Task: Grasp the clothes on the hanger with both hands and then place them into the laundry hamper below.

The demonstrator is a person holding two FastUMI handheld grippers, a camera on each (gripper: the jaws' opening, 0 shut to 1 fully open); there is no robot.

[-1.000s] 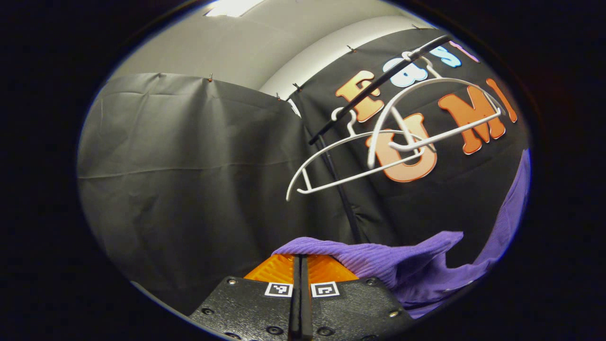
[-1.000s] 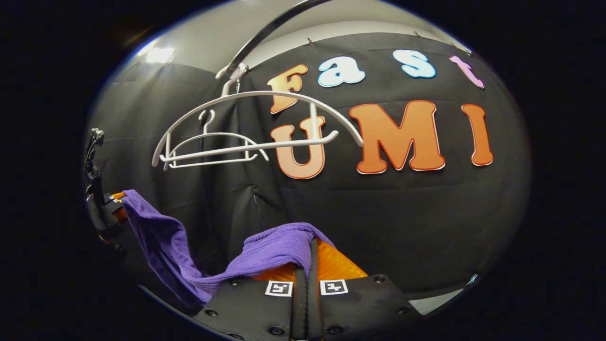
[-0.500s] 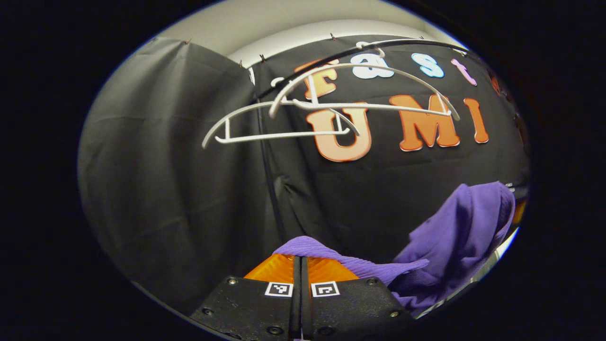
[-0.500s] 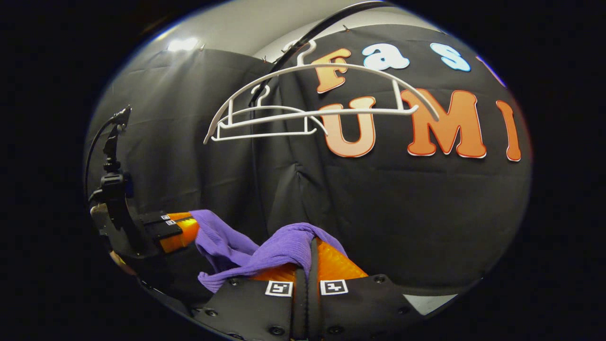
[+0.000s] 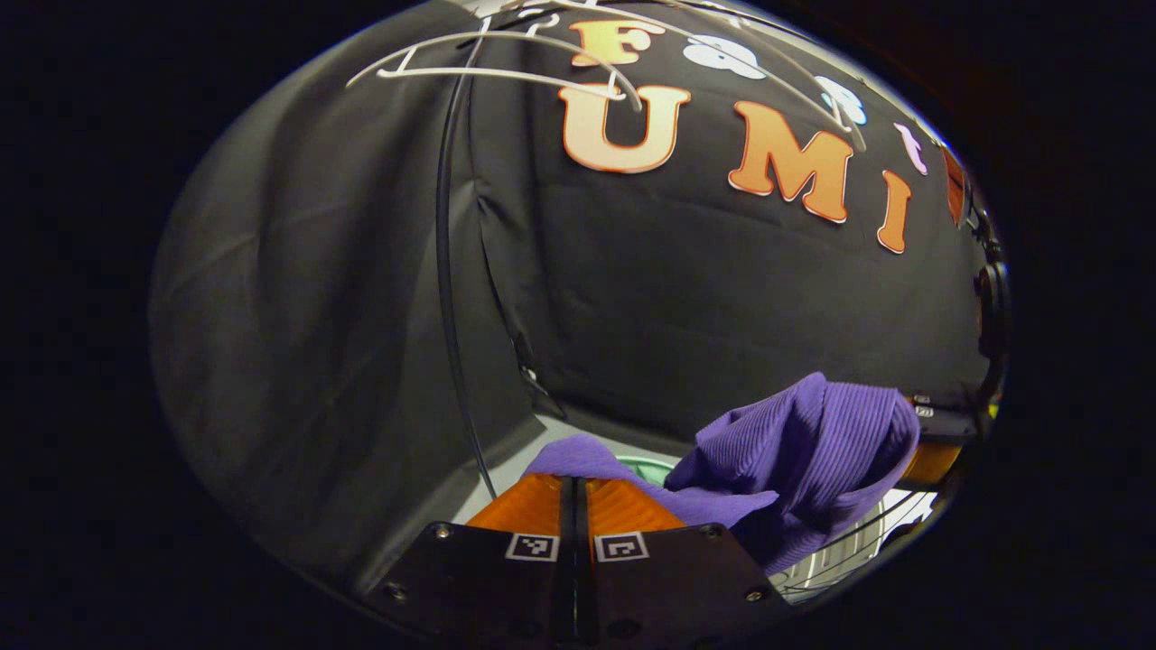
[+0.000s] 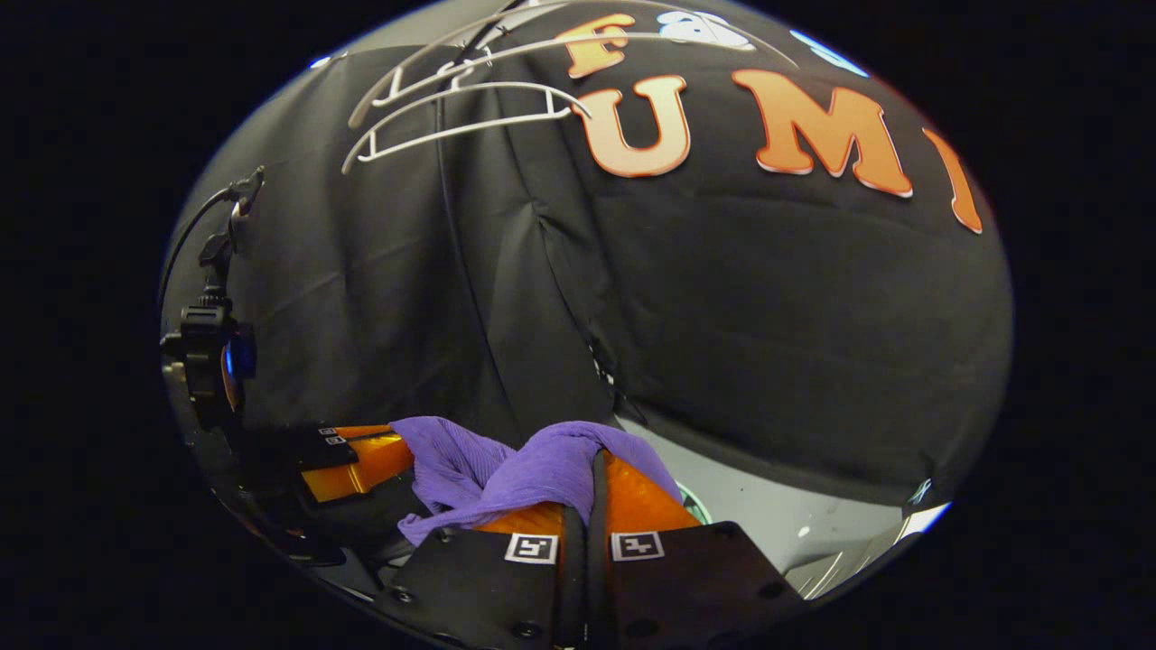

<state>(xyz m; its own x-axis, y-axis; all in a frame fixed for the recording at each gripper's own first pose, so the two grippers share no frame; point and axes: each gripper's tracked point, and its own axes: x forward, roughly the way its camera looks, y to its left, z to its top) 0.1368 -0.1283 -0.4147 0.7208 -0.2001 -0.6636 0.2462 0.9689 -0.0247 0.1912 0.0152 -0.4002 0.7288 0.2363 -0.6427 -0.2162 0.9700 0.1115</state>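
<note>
— What is being seen behind?
— White hangers (image 6: 461, 99) are hanging bare against the black cloth wall (image 6: 768, 298).
— And the purple garment (image 5: 804, 451)?
— It is being held between both grippers — the left gripper (image 5: 573, 492) and the right gripper (image 6: 591, 487) are each clamped on a fold, above pale wire bars (image 5: 849, 551).

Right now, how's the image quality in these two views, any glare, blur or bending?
Left gripper view: dim booth, sharp ribbing on the purple garment, fisheye bowing the white hangers near the top edge. Right gripper view: equally dark, hangers curved, a small glare spot on the pale floor.
</note>
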